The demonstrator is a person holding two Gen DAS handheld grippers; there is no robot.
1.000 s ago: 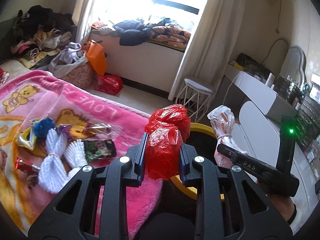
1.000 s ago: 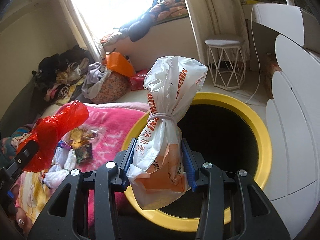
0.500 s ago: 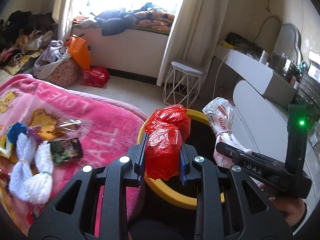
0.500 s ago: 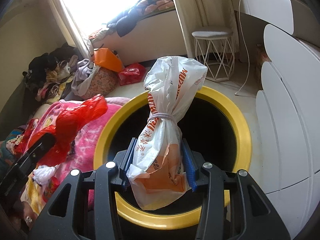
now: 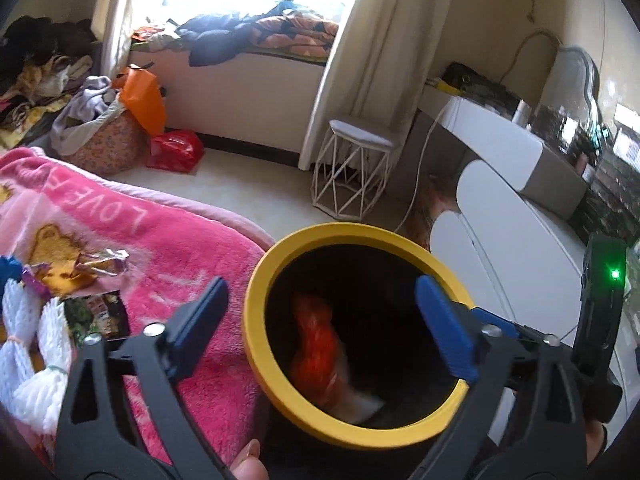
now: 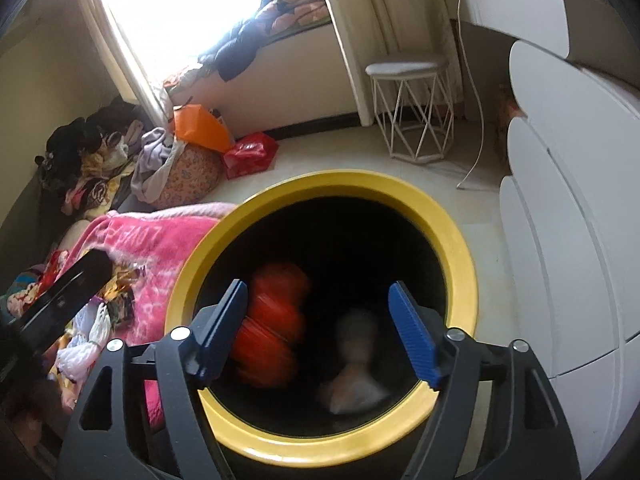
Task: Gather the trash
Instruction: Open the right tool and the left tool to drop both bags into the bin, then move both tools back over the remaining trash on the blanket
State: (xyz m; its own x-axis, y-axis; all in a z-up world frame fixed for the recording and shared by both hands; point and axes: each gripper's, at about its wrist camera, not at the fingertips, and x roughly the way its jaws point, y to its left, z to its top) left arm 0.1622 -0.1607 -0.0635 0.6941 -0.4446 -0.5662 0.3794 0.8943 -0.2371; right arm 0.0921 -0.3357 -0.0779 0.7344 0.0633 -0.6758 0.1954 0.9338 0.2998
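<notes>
Home bedroom: pink blanket on bed, clothes heap, curtained window, wire stool, white dresser.

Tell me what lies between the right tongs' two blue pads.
Nothing is gripped: right wrist view shows the red bag and white bag blurred inside the yellow-rimmed bin.

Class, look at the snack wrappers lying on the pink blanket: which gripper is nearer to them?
Left. The left gripper straddles the yellow bin rim beside the wrappers; the right gripper hangs over the bin, farther away.
</notes>
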